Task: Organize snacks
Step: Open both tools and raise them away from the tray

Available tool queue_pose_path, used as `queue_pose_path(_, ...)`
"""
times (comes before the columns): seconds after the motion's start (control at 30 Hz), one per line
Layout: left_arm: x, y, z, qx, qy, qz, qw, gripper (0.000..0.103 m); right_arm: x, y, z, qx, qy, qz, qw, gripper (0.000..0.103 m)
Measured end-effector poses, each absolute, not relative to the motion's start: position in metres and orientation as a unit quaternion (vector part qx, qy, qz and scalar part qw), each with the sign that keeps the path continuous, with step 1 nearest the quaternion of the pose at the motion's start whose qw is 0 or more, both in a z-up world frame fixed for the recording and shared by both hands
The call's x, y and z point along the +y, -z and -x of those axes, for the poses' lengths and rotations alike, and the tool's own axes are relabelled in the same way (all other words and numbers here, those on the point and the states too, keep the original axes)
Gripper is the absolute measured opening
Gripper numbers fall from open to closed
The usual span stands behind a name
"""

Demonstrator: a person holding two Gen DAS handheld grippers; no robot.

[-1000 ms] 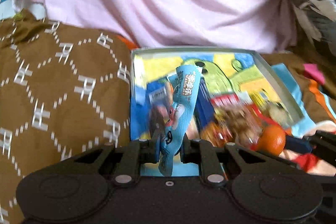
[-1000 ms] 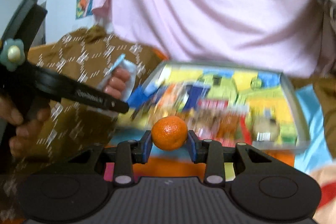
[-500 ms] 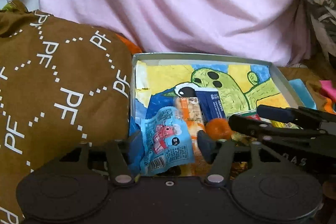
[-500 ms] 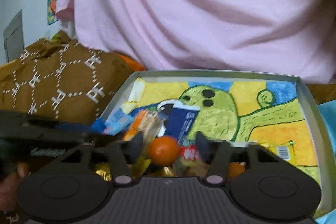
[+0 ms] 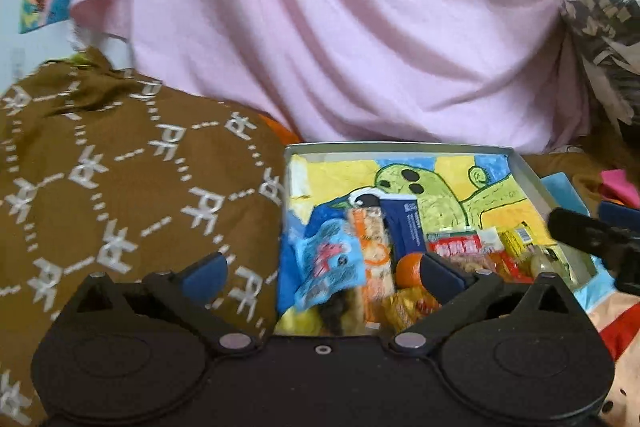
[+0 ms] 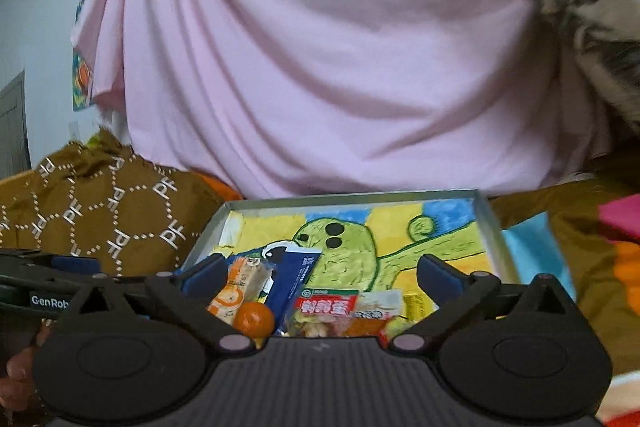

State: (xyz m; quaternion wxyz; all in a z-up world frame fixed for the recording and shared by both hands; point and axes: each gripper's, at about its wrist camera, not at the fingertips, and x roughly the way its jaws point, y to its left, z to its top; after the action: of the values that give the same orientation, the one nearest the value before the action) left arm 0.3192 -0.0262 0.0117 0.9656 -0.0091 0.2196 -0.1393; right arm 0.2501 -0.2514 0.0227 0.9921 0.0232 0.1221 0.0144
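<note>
One glossy mandarin [image 6: 253, 317] lay beside one blue packet [image 5: 330, 269] in the painted tray [image 5: 400, 148]. Both hand-held grippers, left [image 5: 322, 269] and right [image 6: 320, 271], gaped wide, holding nothing.

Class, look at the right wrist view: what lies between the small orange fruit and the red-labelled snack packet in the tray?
In the right wrist view, the dark blue packet stands between the orange fruit and the red-labelled packet.
</note>
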Motion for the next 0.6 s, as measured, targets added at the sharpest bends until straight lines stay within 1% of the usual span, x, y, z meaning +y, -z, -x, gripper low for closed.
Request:
queue_pose_path(0.2, -0.012, -0.015, -0.264, 0.212, 0.096, -0.021, 0.972, 0.102, -0.252, -0.024, -0.205, 0.116, -0.002, -0.047, 0.992, 0.103)
queue_pose_path(0.37, 0.000, -0.018, -0.231, 0.223, 0.069, -0.001, 0.972, 0.102, -0.244, -0.021, -0.172, 0.121, 0.002, -0.045, 0.992, 0.103)
queue_pose_path(0.6, 0.003, -0.021, -0.190, 0.229, 0.054, -0.006, 0.972, 0.102, -0.235, -0.014, -0.128, 0.139, 0.002, -0.046, 0.989, 0.103)
